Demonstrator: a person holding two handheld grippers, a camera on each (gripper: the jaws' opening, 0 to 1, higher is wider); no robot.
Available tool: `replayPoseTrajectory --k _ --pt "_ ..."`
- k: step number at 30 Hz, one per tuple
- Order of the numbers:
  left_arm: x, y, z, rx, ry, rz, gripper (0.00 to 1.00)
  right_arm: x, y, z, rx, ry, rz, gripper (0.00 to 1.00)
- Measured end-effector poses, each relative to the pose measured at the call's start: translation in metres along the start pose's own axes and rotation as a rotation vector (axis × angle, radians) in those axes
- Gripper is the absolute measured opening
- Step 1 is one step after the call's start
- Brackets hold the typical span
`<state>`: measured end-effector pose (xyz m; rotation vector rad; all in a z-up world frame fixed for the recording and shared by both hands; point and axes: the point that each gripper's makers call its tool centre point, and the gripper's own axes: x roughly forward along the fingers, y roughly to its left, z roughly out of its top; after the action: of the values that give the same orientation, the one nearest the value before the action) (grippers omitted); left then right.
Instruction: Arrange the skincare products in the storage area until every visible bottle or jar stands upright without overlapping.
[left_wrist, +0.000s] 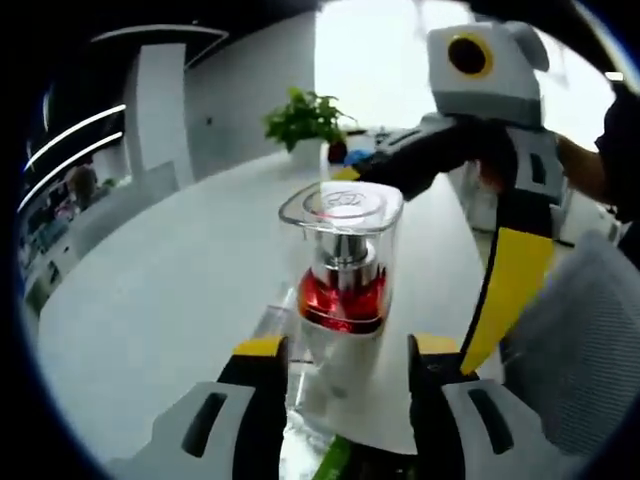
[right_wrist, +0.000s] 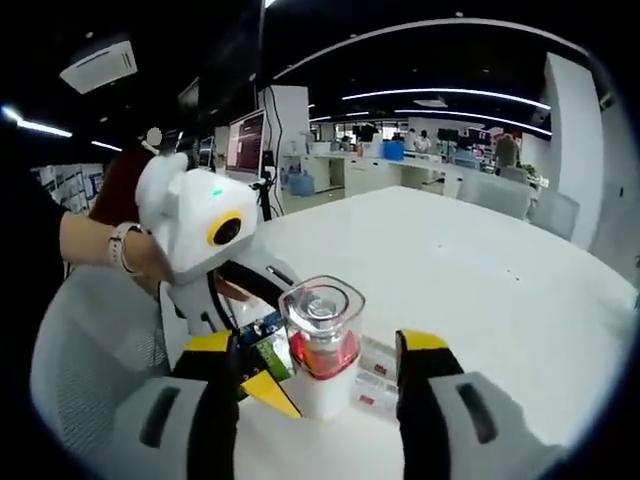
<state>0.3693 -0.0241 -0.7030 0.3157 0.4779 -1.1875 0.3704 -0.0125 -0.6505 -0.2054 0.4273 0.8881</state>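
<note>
A bottle (left_wrist: 342, 285) with a clear square cap, red liquid and a white base stands upright on the white table (left_wrist: 150, 300). My left gripper (left_wrist: 347, 346) has its yellow-tipped jaws tight on either side of the white base, shut on it. In the right gripper view the same bottle (right_wrist: 320, 345) sits between the wide-apart jaws of my right gripper (right_wrist: 316, 342), which is open and not touching it. The right gripper's yellow finger (left_wrist: 515, 285) hangs to the right of the bottle. The left gripper's yellow fingertip (right_wrist: 268, 392) rests against the base.
Small flat packs (right_wrist: 375, 380) and a green packet (right_wrist: 268, 352) lie on the table beside the bottle. A potted plant (left_wrist: 305, 120) stands at the table's far end. A grey mesh chair (right_wrist: 90, 350) is close by. A hand (right_wrist: 135, 255) with a watch holds the left gripper.
</note>
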Motion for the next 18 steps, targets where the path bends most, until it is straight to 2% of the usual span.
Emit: replayPoseTrajectory --k 7,11,13,16,18 --pt "-0.012 0.000 -0.005 0.002 0.036 0.012 0.61 -0.005 0.006 -0.003 -0.014 0.033 0.006 0.84" --pt "-0.021 0.003 -0.006 -0.003 0.044 0.033 0.63 -0.008 0.010 -0.004 -0.038 0.049 0.008 0.87" --pt "-0.026 0.005 -0.008 -0.003 0.054 0.051 0.63 -0.009 0.012 -0.004 -0.039 0.051 0.009 0.92" --pt "-0.030 0.006 -0.010 -0.006 0.063 0.064 0.70 -0.011 0.013 -0.003 -0.050 0.054 0.004 0.94" --pt "-0.035 0.007 -0.010 -0.015 0.064 0.074 0.72 -0.013 0.013 -0.005 -0.048 0.068 0.001 0.99"
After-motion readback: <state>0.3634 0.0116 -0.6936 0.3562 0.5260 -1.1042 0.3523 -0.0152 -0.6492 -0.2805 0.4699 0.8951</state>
